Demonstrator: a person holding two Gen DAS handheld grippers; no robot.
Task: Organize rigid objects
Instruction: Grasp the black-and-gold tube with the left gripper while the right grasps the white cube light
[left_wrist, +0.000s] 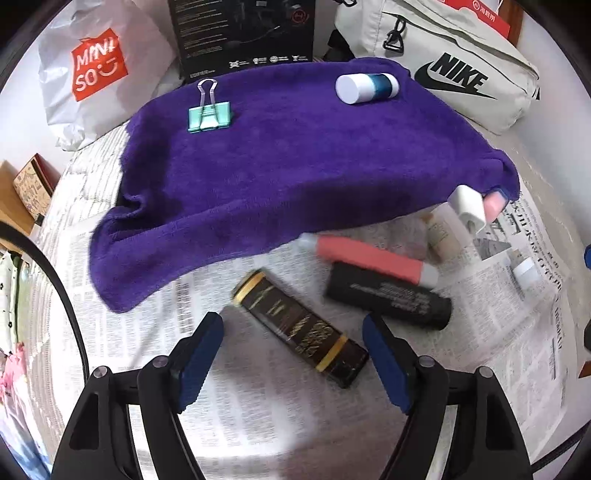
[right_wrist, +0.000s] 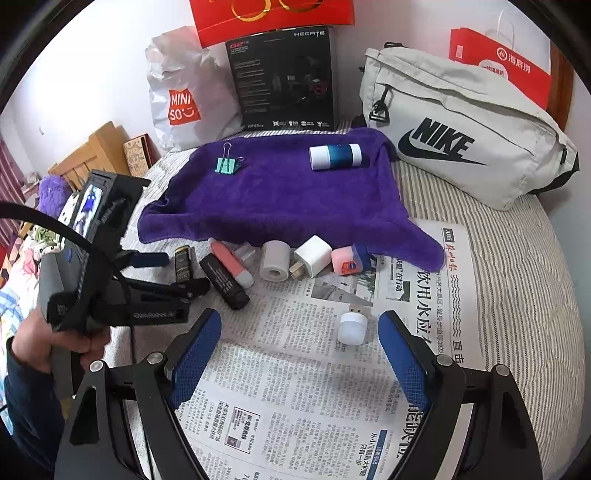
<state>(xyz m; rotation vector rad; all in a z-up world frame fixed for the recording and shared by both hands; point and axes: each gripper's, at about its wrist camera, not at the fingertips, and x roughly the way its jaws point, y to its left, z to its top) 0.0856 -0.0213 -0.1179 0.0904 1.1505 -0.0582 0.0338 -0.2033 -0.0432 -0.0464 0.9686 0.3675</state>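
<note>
A purple towel (left_wrist: 295, 162) lies on newspaper and holds a teal binder clip (left_wrist: 209, 115) and a white-and-blue bottle (left_wrist: 366, 88). In front of it lie a black-and-gold tube (left_wrist: 301, 326), a black tube (left_wrist: 388, 295), a pink tube (left_wrist: 373, 258) and a white charger plug (left_wrist: 467, 206). My left gripper (left_wrist: 291, 354) is open around the black-and-gold tube, just above it. My right gripper (right_wrist: 299, 354) is open and empty, with a small white USB light (right_wrist: 352, 326) lying between its fingertips. The towel (right_wrist: 280, 199), the plug (right_wrist: 313, 255) and a white tape roll (right_wrist: 275, 259) show in the right wrist view.
A Miniso bag (right_wrist: 184, 99), a black box (right_wrist: 282, 79) and a grey Nike bag (right_wrist: 461, 136) stand behind the towel. A pink jar (right_wrist: 343, 260) lies by the plug. Newspaper (right_wrist: 295, 406) covers the striped bed. A wooden headboard (right_wrist: 92, 151) is at the left.
</note>
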